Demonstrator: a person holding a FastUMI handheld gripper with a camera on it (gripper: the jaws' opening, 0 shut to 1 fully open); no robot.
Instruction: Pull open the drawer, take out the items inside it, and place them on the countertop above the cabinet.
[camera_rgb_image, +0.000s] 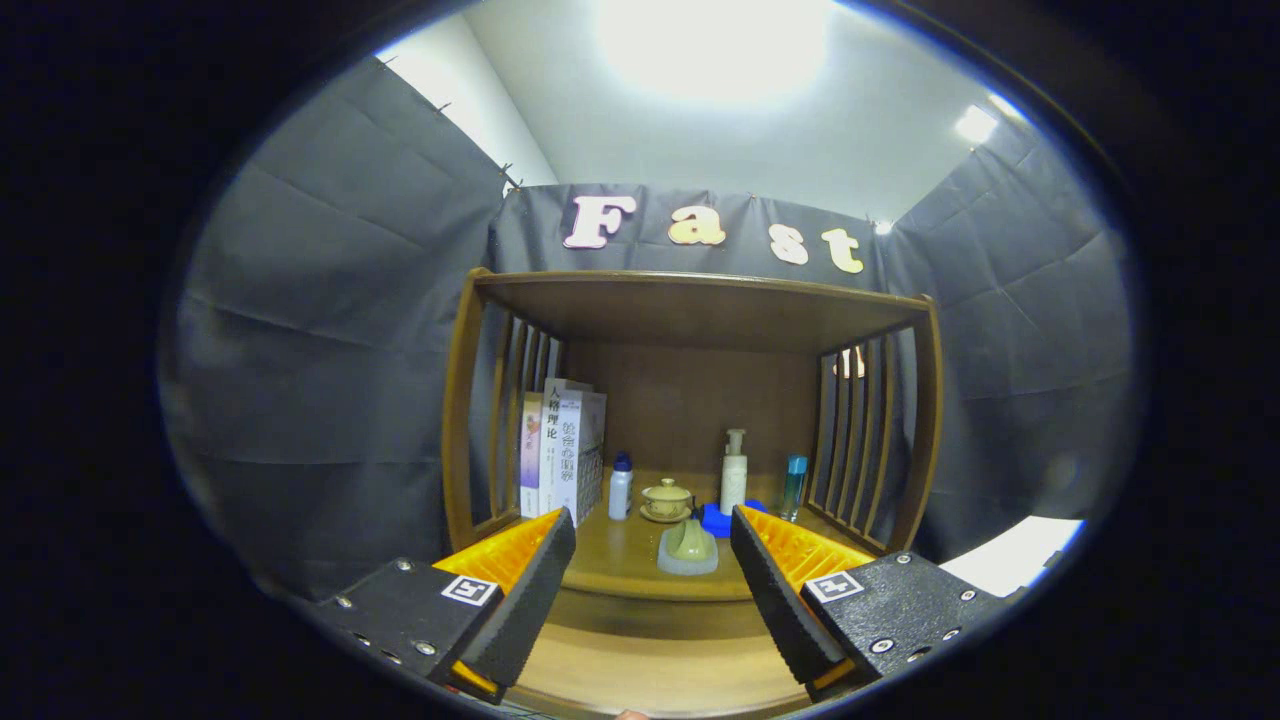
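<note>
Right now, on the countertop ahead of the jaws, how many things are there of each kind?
Books: 3
Bottles (small white, pump, blue): 3
Lidded cup on saucer: 1
Green piece on grey base: 1
Blue item: 1
Total: 9
Gripper open, holding nothing.

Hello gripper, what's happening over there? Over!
Gripper open, fingers holding nothing. Facing the cabinet; drawer not seen yet. Figurine just ahead between the fingers, teacup and bottles beyond.
</note>
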